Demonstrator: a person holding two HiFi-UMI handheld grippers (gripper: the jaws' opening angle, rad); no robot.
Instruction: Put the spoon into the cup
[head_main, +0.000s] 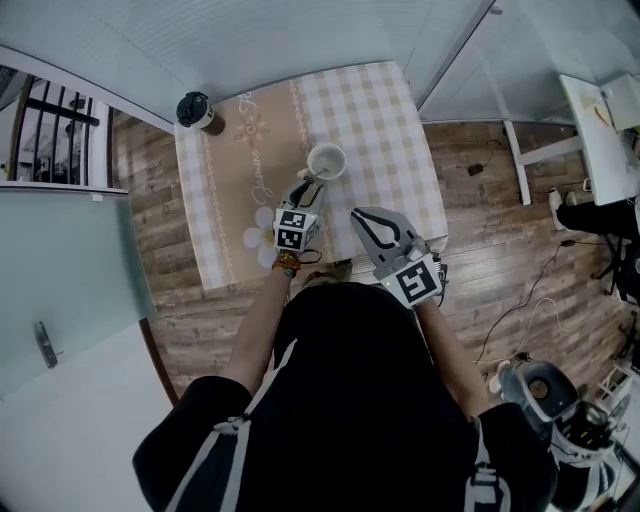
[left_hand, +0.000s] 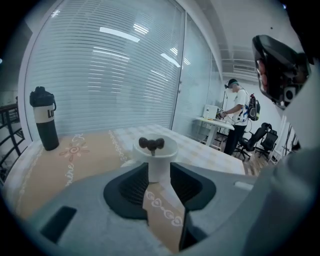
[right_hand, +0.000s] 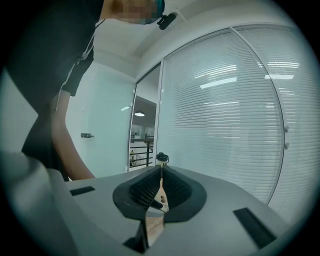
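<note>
White cup (left_hand: 166, 149) dead ahead of left gripper (left_hand: 158, 165), spoon (left_hand: 151, 144) standing inside | left jaws apart, gripping nothing, apparently letting go | right gripper (right_hand: 161, 170) pressed together, empty, idle alongside.

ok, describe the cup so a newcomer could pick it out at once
Find the table with the tan and checked cloth. Near its middle, just ahead of the left gripper, stands the cup. It is white and open-topped with a spoon poking out, unlike the dark lidded bottle at the far corner.
</note>
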